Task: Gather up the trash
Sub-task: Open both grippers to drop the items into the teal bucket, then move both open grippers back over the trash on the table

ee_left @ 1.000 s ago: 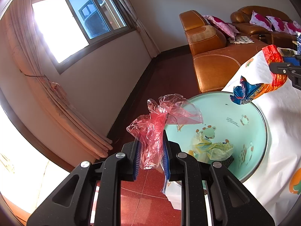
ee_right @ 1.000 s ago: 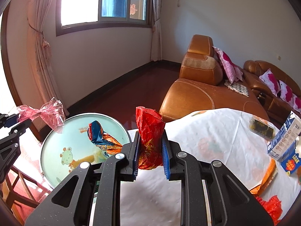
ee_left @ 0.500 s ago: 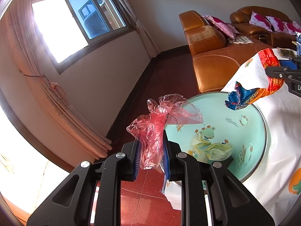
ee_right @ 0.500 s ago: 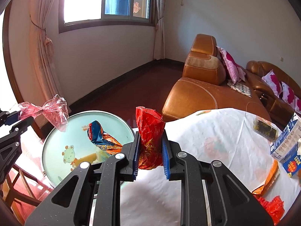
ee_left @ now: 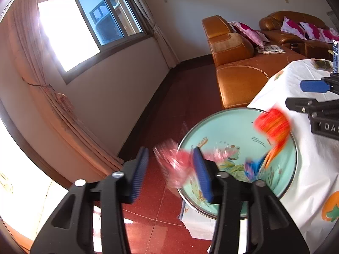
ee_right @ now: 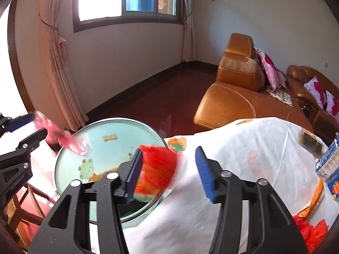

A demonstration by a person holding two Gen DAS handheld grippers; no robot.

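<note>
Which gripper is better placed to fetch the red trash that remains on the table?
Right. Both grippers' jaws are opening, dropping their wrappers over the basin. The right gripper hangs over the tablecloth, nearer the red trash; the left gripper hangs past the basin's far side.

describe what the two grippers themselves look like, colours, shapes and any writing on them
Both match: the left gripper and right gripper have black angular frames with cut-out openings, silver screw heads and blue ribbed pads. White lettering marks each one's side. No cables, sleeves or hands show.
</note>
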